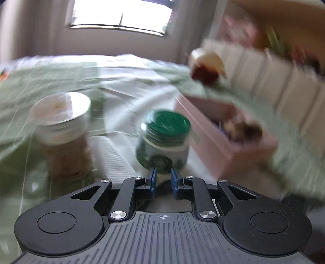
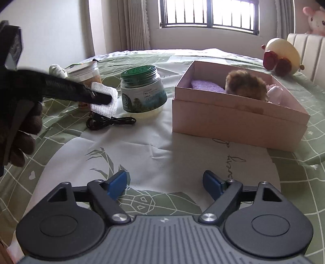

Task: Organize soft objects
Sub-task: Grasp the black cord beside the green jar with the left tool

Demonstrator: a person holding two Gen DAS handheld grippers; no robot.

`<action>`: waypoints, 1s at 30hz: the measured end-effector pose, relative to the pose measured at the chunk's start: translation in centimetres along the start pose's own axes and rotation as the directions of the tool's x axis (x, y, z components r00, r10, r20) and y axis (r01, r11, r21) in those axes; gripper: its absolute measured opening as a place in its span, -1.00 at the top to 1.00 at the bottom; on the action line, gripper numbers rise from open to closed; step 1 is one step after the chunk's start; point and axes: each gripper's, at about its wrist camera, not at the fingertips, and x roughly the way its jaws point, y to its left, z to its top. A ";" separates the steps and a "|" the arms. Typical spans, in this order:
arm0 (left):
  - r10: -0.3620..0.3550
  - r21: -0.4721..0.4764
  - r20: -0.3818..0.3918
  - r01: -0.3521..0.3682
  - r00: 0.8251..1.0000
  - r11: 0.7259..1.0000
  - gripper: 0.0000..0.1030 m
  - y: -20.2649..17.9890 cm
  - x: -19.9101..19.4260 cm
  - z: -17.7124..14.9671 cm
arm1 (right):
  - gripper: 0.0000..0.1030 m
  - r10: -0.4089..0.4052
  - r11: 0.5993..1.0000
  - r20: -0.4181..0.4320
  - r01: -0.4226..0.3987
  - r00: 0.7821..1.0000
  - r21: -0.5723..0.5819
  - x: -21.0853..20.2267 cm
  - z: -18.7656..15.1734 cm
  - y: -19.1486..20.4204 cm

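My left gripper (image 1: 162,172) points at a green-lidded jar (image 1: 164,140); its blue pads stand a narrow gap apart with nothing between them. This view is blurred. A white textured cloth (image 1: 113,158) lies just left of its fingers. In the right wrist view the same cloth (image 2: 105,105) shows behind the left gripper's tip (image 2: 105,99). My right gripper (image 2: 165,182) hangs wide open and empty above the bedspread. An open pink box (image 2: 239,119) holds a brown furry toy (image 2: 245,83), a purple soft piece (image 2: 205,86) and something pink (image 2: 274,91).
A clear jar (image 2: 85,73), the green-lidded jar (image 2: 142,93) and a black cable (image 2: 109,121) sit left of the box. A white bundle (image 2: 56,70) lies behind them. A cream and red plush (image 2: 282,54) rests by the headboard, with a pink bunny (image 2: 314,18) above. A gloved hand (image 2: 24,132) holds the left gripper.
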 end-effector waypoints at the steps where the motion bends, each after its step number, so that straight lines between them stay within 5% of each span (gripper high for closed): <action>1: 0.012 0.059 -0.025 -0.011 1.000 0.998 0.64 -0.5 0.6 0.1 | -0.62 0.004 1.000 0.003 -0.004 1.000 0.002 0.0 -0.1 -0.1; 5: 0.049 0.221 -0.143 -0.017 0.988 0.975 0.64 -1.0 2.6 0.1 | -0.65 0.021 1.000 0.008 -0.021 1.000 0.014 0.1 -0.1 -0.4; 10: 0.048 0.282 -0.196 0.010 0.979 0.959 0.62 -0.8 3.2 0.2 | -0.75 0.041 0.999 0.003 -0.041 0.999 0.011 0.2 0.0 -0.4; 12: 0.039 0.317 -0.216 0.033 0.976 0.948 0.33 -1.5 3.3 0.1 | -0.77 0.040 0.999 -0.001 -0.040 0.999 0.005 0.3 0.0 -0.3; 15: 0.028 0.332 -0.231 0.052 0.973 0.942 0.26 -2.4 3.6 -0.1 | -0.78 0.037 0.999 -0.005 -0.037 0.999 -0.003 0.4 0.0 -0.2; 19: 0.091 0.290 -0.239 -0.019 0.967 0.957 0.24 -2.3 4.7 -0.1 | -0.84 0.035 0.999 -0.015 -0.035 0.999 -0.016 0.6 0.0 0.1; 30: 0.017 0.037 -0.202 -0.010 0.979 0.999 0.63 -0.7 2.9 -1.3 | -0.90 0.038 0.999 -0.021 -0.039 0.999 -0.020 0.8 0.0 0.3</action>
